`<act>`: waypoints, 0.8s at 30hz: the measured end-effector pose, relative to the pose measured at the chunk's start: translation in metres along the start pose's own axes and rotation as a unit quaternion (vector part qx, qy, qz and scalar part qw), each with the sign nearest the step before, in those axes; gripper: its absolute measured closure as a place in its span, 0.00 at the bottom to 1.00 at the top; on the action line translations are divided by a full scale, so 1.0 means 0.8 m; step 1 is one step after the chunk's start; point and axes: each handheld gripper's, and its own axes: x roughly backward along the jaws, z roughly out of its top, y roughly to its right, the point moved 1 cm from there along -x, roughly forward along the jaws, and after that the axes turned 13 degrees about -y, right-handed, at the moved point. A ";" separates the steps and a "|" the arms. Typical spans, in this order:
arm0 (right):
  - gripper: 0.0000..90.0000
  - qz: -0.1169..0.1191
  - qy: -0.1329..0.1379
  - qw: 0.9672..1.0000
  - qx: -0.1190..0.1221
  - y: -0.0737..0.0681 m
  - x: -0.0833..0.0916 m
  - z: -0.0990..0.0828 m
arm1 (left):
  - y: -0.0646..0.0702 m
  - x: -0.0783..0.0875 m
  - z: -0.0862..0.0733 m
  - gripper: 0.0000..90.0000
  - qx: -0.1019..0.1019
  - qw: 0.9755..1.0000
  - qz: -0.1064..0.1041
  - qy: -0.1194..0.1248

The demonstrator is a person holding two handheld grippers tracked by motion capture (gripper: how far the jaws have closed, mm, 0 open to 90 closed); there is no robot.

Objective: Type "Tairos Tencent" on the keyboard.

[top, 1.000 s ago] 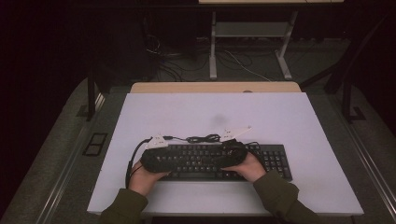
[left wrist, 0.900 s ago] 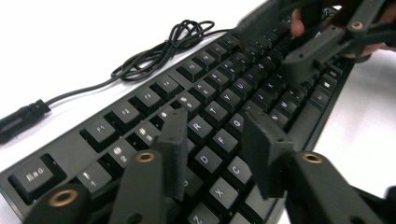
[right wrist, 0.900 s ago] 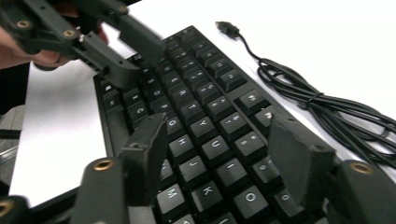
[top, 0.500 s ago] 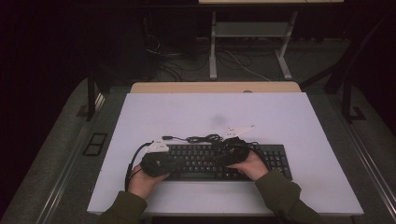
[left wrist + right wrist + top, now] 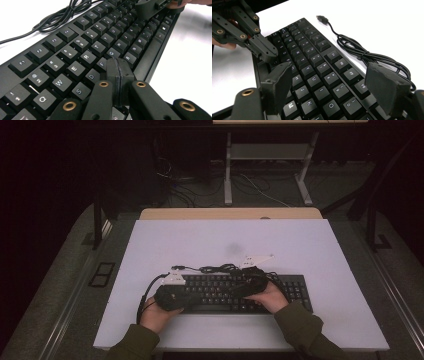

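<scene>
The keyboard (image 5: 240,292) looks stiff, light and flat; best grabbed by its ends. Above it, the left gripper (image 5: 117,72) is clenched empty, the right gripper (image 5: 332,82) spread wide.

One high forward-down view over the table (image 5: 320,245); two close tool-mounted views, all sharing the keyboard (image 5: 220,292).

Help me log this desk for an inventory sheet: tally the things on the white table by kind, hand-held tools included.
Black plastic computer keyboard: 1
Bundled black USB cable: 1
Black two-jaw tools: 2, the left tool and the right tool
Total: 4
</scene>
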 end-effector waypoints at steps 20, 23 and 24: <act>0.18 0.003 -0.006 1.000 0.001 0.001 -0.002 -0.001 | 0.001 -0.006 0.000 0.99 -0.005 1.000 0.000 -0.013; 0.18 0.003 -0.006 1.000 0.001 0.001 -0.002 -0.001 | 0.000 -0.006 -0.001 0.99 -0.004 1.000 0.001 -0.012; 0.18 0.002 -0.006 1.000 0.001 0.001 -0.002 -0.001 | 0.000 -0.006 -0.001 0.99 -0.004 1.000 0.001 -0.012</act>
